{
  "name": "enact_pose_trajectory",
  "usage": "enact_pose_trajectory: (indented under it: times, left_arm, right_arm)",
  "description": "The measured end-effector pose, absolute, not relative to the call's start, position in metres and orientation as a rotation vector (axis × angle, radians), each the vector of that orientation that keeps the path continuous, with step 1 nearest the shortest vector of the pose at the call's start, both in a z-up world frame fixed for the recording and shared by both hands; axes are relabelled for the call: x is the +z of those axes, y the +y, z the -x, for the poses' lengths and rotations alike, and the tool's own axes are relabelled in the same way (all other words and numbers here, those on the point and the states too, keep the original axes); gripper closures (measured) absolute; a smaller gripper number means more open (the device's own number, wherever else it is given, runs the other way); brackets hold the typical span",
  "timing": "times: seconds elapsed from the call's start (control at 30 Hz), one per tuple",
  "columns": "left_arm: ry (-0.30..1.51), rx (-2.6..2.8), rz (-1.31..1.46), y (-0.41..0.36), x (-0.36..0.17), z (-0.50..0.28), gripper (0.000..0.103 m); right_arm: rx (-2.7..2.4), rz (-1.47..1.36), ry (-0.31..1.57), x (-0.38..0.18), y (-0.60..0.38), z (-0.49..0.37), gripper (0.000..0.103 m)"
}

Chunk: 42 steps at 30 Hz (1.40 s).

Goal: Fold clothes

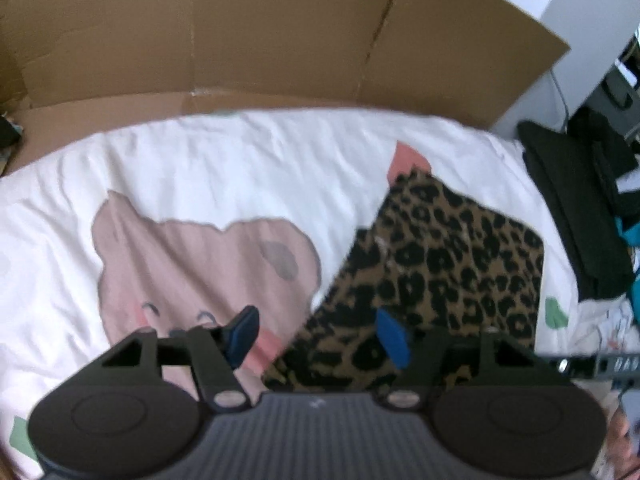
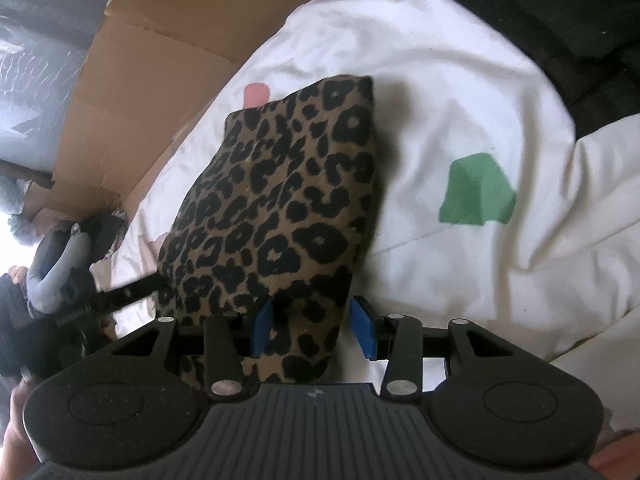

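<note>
The folded garment (image 1: 436, 264) is tan-brown with black leopard spots. It lies on a white bed cover (image 1: 248, 160) printed with a dusty-pink cartoon animal (image 1: 192, 272), salmon-pink and green patches (image 2: 476, 190), backed by plain brown cardboard (image 1: 248, 32). Both grippers are black with blue finger pads (image 2: 362, 330), and the heap (image 1: 576, 208) at the cover's edge looks black, possibly dark green, in the blur.

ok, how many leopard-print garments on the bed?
1: the folded leopard-print garment lies on the white duvet, between the open right gripper's fingers. Others may be hidden in the dark clothes pile.

Black ribbed tool (image 1: 318, 334), blue pads (image 2: 362, 330), apparently silver screws.
</note>
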<state>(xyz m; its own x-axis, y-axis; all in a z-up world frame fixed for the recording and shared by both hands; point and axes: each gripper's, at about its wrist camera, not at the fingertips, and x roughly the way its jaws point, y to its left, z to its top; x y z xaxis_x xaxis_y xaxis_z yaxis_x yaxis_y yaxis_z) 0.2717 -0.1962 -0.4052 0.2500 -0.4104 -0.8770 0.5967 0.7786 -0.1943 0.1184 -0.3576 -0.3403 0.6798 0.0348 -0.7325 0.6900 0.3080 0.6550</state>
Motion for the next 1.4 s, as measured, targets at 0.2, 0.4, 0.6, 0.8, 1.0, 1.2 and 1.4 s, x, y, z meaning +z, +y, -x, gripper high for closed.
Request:
enact_pose_trajectory:
  times: [0.2,0.4,0.6,0.8,1.0,1.2,1.4]
  left_arm:
    - [1.14,-0.675,-0.195,-0.199,-0.416,-0.286,0.038]
    - [1.175,-0.682,-0.202,-0.196,-0.429,-0.293,0.091]
    - [1.158,-0.717,-0.165,-0.193,-0.411,-0.303,0.073]
    - [1.169,-0.819,-0.131,-0.202,-0.411,-0.303,0.045]
    - [1.213,-0.904,-0.098,-0.212,-0.422,-0.298,0.038]
    - [1.212,-0.931,-0.122,-0.218,-0.432,-0.299,0.029]
    - [1.211,-0.959,-0.145,-0.224,-0.442,-0.3,0.044]
  right_arm:
    - [-0.471,-1.202,0.752,-0.345,-0.348,-0.119,0.054]
    - [-0.479,-1.22,0.675,-0.343,-0.346,-0.113,0.054]
    - [-0.459,-1.221,0.671,-0.344,-0.348,-0.112,0.06]
    - [-0.469,-1.26,0.664,-0.349,-0.348,-0.111,0.06]
    - [-0.481,-1.328,0.61,-0.359,-0.358,-0.108,0.059]
    - [-0.466,-1.421,0.572,-0.373,-0.364,-0.114,0.059]
    - [-0.472,-1.417,0.585,-0.374,-0.363,-0.12,0.059]
